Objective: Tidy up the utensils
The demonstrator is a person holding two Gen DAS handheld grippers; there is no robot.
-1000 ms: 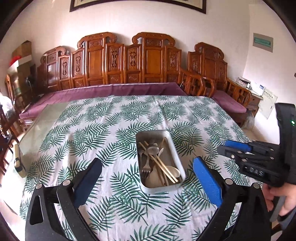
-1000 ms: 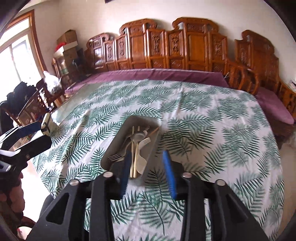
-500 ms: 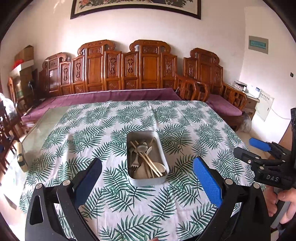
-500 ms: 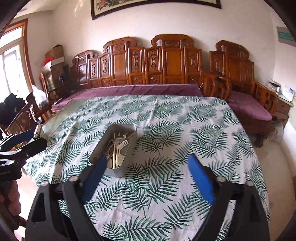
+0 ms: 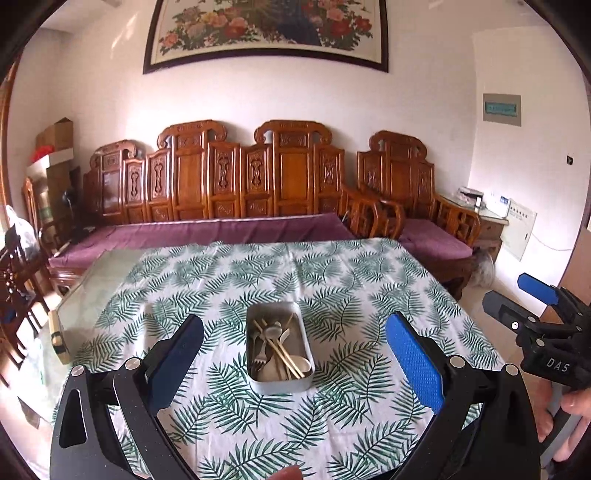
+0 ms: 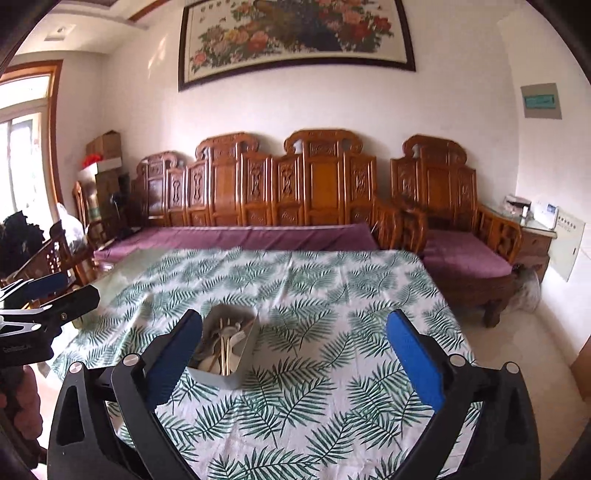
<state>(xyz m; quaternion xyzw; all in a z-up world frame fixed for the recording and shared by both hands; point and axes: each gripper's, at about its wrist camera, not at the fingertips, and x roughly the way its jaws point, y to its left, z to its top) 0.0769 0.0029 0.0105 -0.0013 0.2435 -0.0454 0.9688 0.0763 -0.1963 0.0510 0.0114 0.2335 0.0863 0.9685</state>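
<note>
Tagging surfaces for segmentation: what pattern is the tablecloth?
White tablecloth printed all over with green palm-frond leaves; clearest in the left wrist view.

Carved wooden sofa [image 5: 236,184] under flower painting [image 5: 266,33]

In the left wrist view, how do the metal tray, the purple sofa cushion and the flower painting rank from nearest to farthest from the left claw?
1. Metal tray, on the tablecloth just ahead of the left claw.
2. Purple sofa cushion, beyond the table's far edge.
3. Flower painting, high on the back wall.
</note>
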